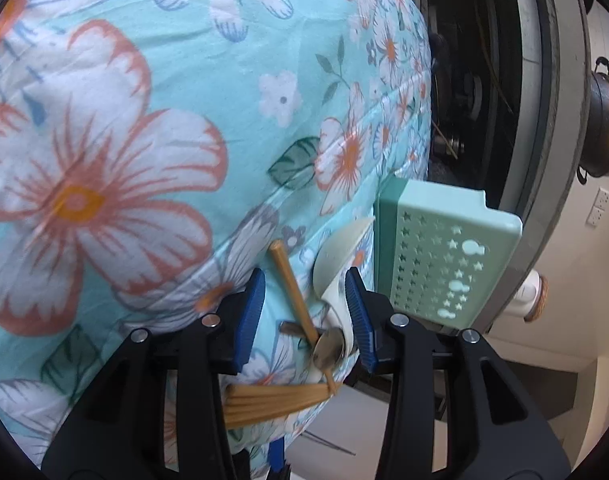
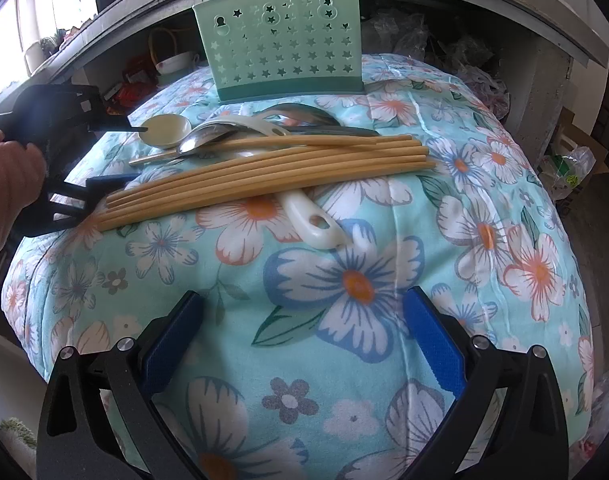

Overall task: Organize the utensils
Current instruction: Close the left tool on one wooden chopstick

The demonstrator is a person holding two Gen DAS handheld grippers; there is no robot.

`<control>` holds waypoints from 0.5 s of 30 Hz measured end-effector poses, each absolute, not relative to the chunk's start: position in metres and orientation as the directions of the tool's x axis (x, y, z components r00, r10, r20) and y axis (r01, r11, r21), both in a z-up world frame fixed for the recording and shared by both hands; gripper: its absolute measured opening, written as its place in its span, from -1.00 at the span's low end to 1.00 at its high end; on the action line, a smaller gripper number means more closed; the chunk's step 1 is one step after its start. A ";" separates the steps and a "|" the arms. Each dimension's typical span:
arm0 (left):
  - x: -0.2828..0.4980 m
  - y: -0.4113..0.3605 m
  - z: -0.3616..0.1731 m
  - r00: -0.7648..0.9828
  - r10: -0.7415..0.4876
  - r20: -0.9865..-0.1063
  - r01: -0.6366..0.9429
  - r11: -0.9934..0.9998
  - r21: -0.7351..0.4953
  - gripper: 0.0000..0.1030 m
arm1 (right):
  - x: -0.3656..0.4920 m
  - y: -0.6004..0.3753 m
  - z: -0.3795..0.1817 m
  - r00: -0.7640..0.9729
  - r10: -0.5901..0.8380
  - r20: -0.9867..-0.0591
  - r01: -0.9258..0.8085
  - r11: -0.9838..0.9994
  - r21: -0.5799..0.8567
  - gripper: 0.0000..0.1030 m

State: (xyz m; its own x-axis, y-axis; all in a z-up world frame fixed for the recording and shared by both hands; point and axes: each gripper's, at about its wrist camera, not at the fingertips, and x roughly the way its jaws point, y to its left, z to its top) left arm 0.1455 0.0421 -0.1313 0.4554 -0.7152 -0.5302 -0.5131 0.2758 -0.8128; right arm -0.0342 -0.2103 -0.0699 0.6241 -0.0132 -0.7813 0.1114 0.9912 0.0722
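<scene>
Quilted cotton-like cloth [image 2: 344,288], matt, printed with flowers, slightly creased. Chopsticks [image 2: 272,172]: pale wood or bamboo, smooth, satin finish. Steel spoon [image 2: 200,142]: polished, mirror-bright metal. White spoon [image 2: 164,130]: glossy, ceramic or plastic. Mint utensil holder [image 2: 280,52]: moulded plastic, matt, pierced with star holes. Gripper pads [image 2: 436,344]: blue, ribbed, rubbery; frames of matt black plastic.

Quilt [image 2: 344,280]: turquoise, white flowers edged coral or blue, orange centres, dark green leaves. Utensil holder [image 2: 280,52] beyond right tool [image 2: 304,344]: mint green, star cutouts, darker teal base. Chopsticks [image 2: 264,172]: tan wood. Spoons: cream plastic spoon [image 2: 166,130], silver metal spoon [image 2: 200,142]. Both tools: black frames, blue ribbed pads [image 2: 436,344]. Left tool [image 1: 308,316] same colours.
</scene>
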 end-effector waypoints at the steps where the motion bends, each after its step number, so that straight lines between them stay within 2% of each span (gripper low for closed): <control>1: 0.146 0.041 -0.131 0.460 -0.709 -0.535 -0.516 0.276 -0.810 -0.27 | -0.034 -0.211 -0.070 0.625 -0.013 -0.780 0.112 0.991 0.073 0.88; 3: 0.147 0.039 -0.129 0.466 -0.691 -0.552 -0.516 0.295 -0.804 -0.35 | -0.034 -0.210 -0.070 0.627 -0.014 -0.779 0.112 0.991 0.073 0.88; 7: 0.145 0.037 -0.131 0.476 -0.663 -0.578 -0.522 0.316 -0.793 -0.68 | -0.035 -0.210 -0.070 0.630 -0.015 -0.777 0.114 0.991 0.073 0.88; 15: 0.142 0.039 -0.133 0.487 -0.672 -0.558 -0.513 0.297 -0.805 -0.80 | -0.037 -0.210 -0.069 0.639 -0.011 -0.769 0.112 0.990 0.080 0.88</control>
